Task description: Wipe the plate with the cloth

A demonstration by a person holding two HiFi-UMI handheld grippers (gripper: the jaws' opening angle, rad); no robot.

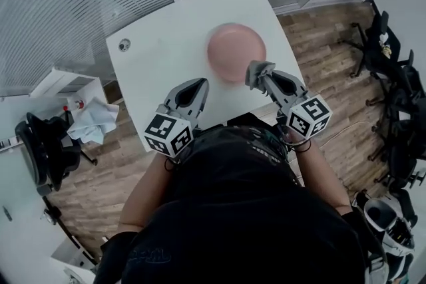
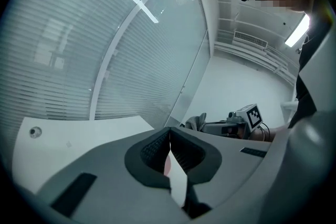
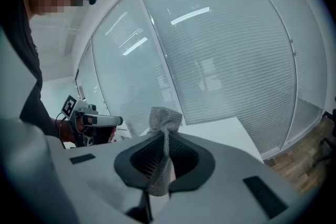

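A pink plate (image 1: 235, 52) lies on the white table (image 1: 153, 63), blurred in the head view. My right gripper (image 1: 256, 74) hovers at the plate's near right edge, shut on a grey mesh cloth (image 3: 165, 122) that sticks up past the jaw tips. The cloth (image 1: 258, 70) shows as a small grey bunch at that gripper's tip. My left gripper (image 1: 198, 90) is over the table's near edge, left of the plate, shut with nothing between its jaws. In the left gripper view the jaws (image 2: 169, 136) meet, with a sliver of pink plate (image 2: 167, 166) behind them.
The table ends close to my body. A round grommet (image 1: 124, 44) sits in its far left corner. Glass walls with blinds stand behind the table. Chairs (image 1: 393, 76) stand on the wood floor at right; a cart with cloths (image 1: 93, 120) stands at left.
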